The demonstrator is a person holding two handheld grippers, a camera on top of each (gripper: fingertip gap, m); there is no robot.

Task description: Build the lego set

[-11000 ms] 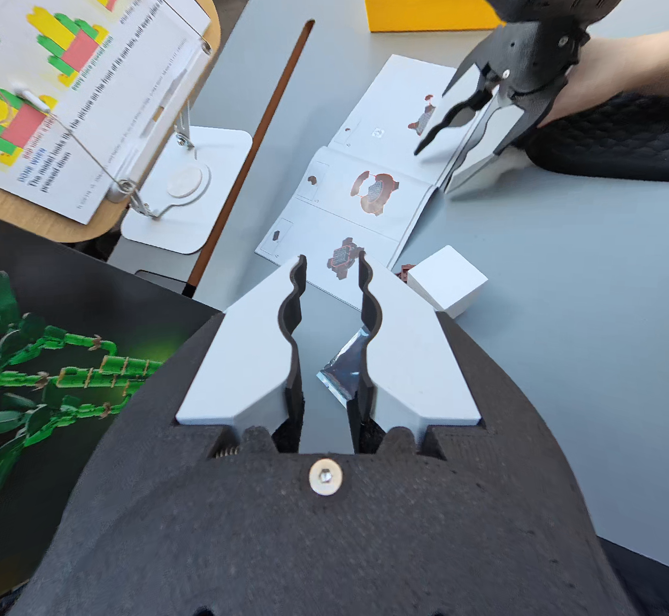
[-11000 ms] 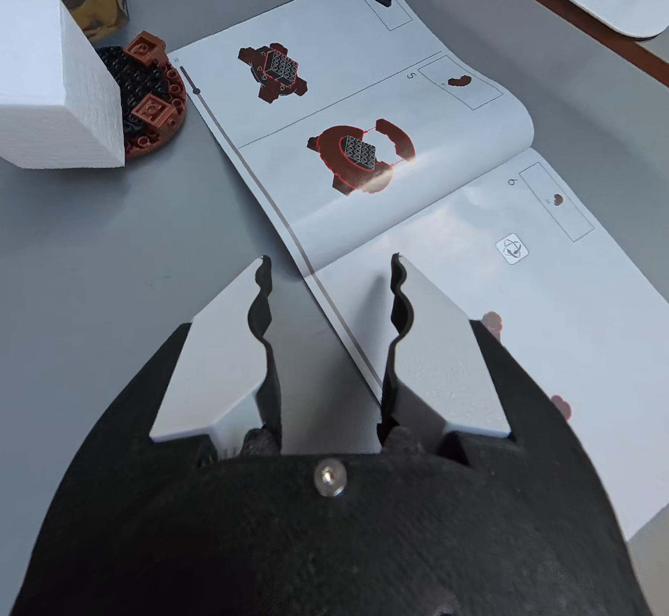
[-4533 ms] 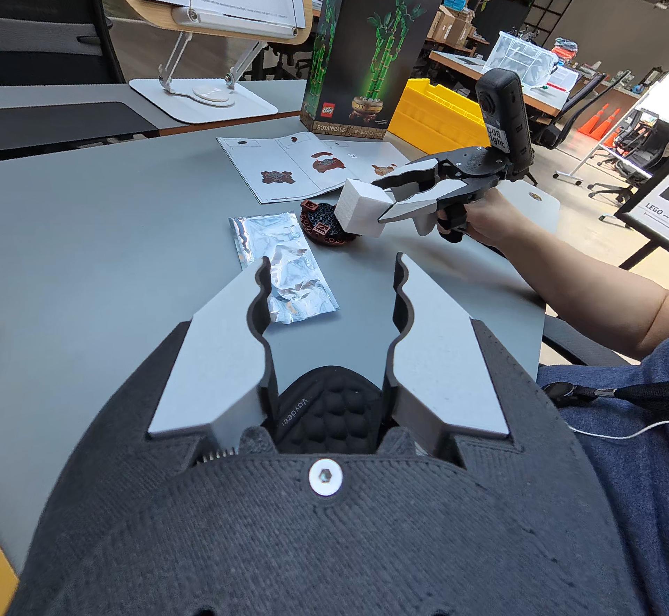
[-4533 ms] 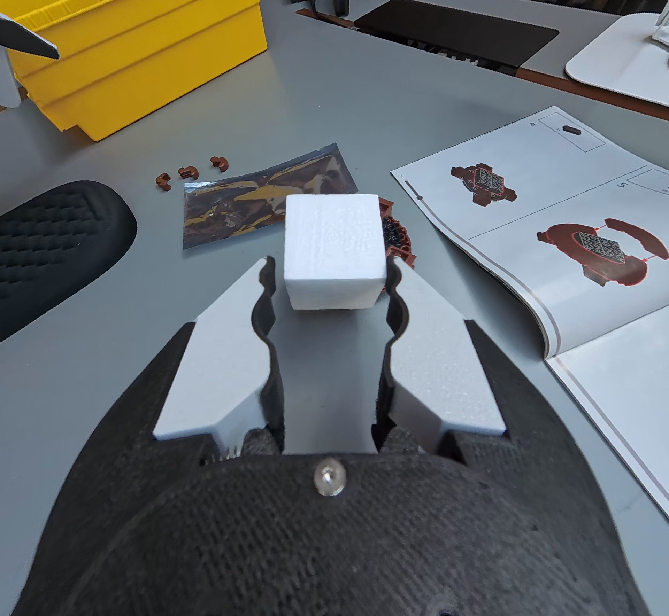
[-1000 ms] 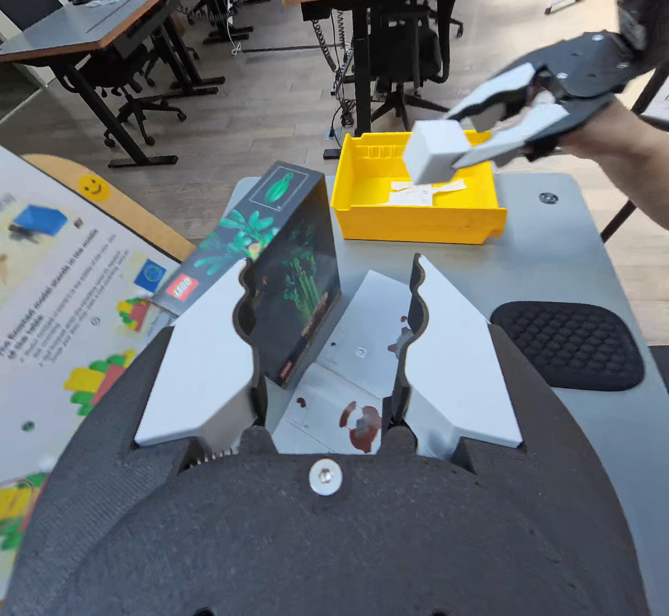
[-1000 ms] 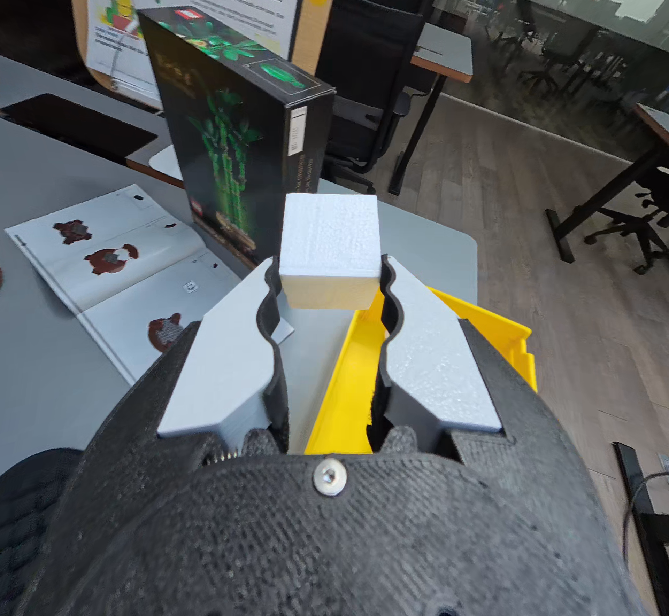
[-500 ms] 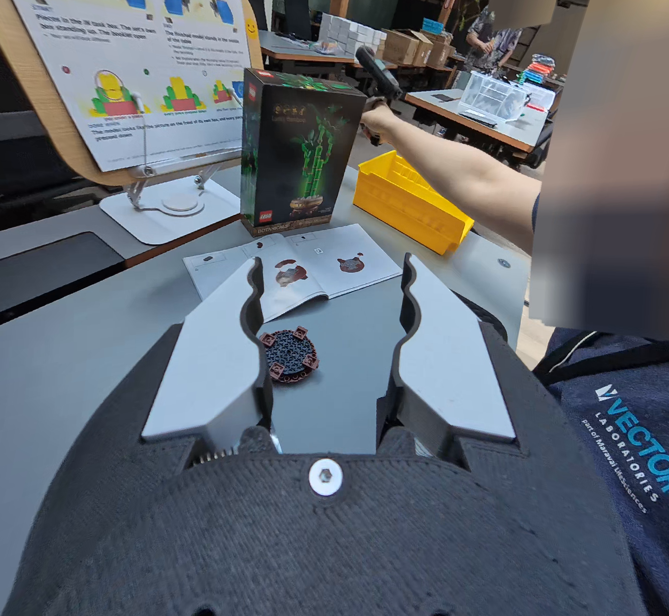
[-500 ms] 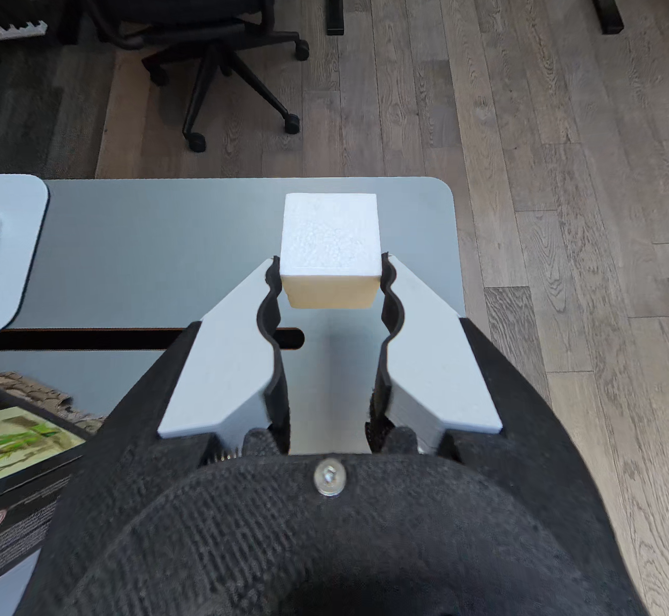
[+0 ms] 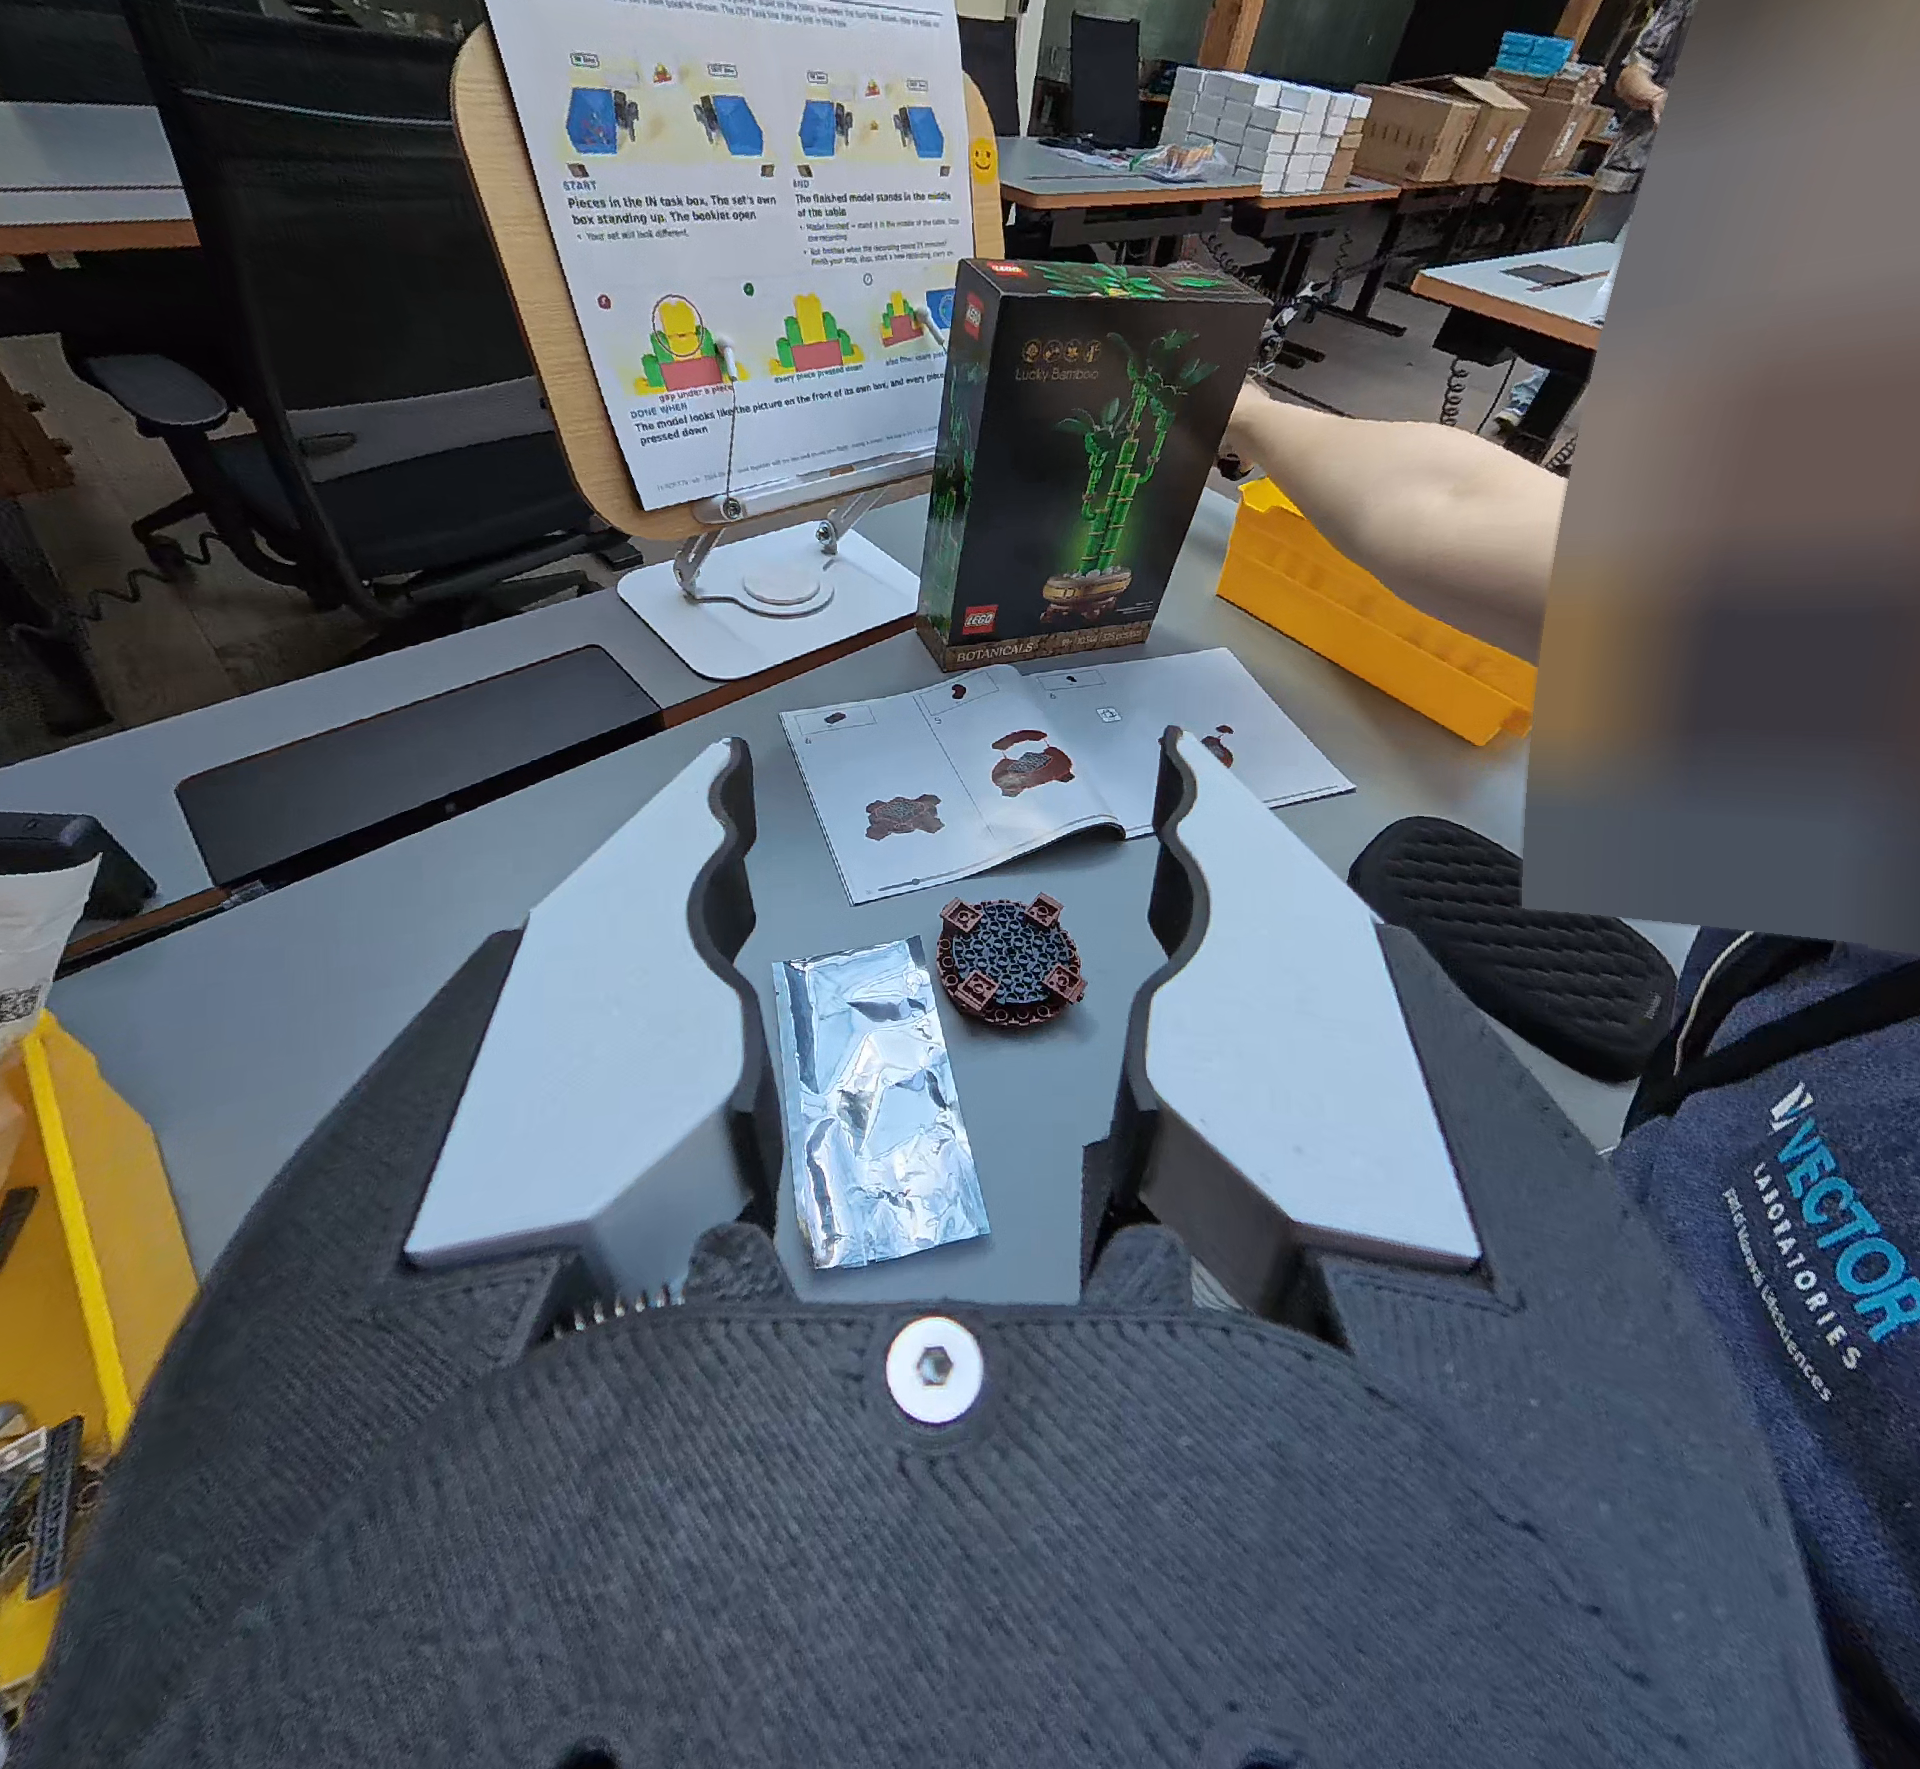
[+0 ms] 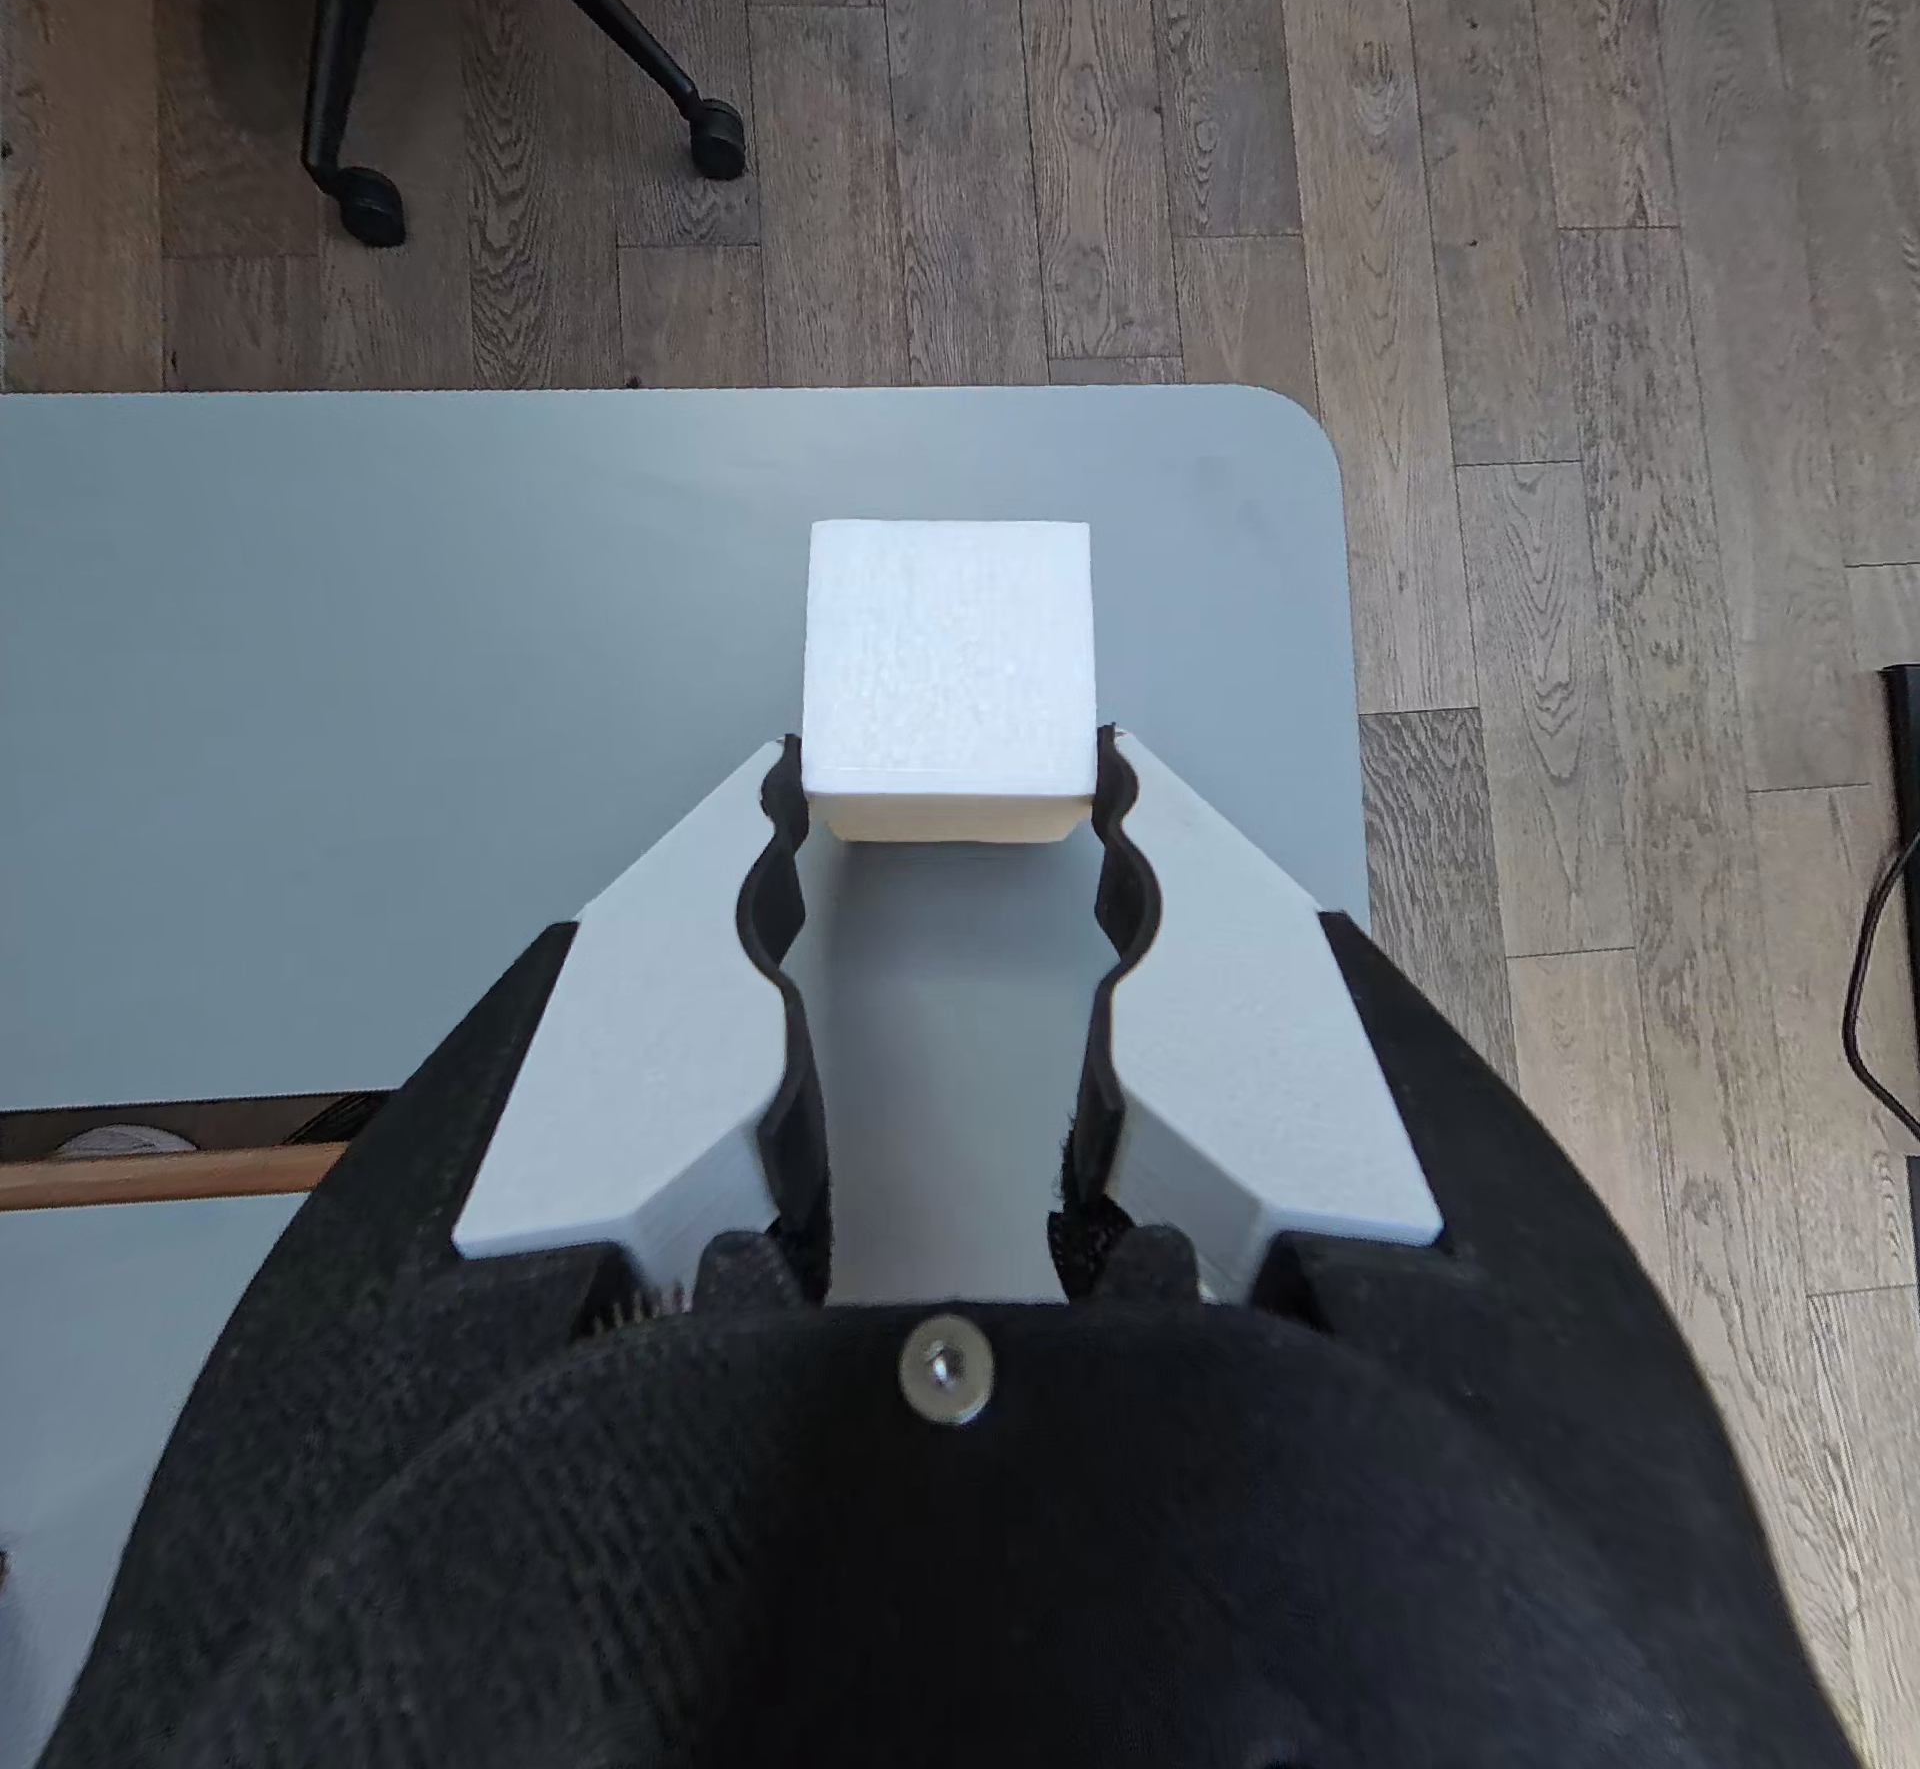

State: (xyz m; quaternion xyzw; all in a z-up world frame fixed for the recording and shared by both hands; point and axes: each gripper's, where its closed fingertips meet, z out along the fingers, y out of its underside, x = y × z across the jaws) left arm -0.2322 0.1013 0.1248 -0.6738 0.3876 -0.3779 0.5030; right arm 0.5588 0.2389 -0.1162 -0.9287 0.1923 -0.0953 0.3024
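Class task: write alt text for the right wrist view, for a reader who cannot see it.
The right gripper holds a white foam cube between its fingertips above the corner of a grey table. Beyond the table edge lie wooden floor and a chair's wheeled legs.

Bare grey table point(image 10: 416, 732) lies open left of the white foam cube point(image 10: 948, 670) pinched at the right gripper point(image 10: 948, 763) tips — nothing stands there; the table's rounded corner sits just beyond.
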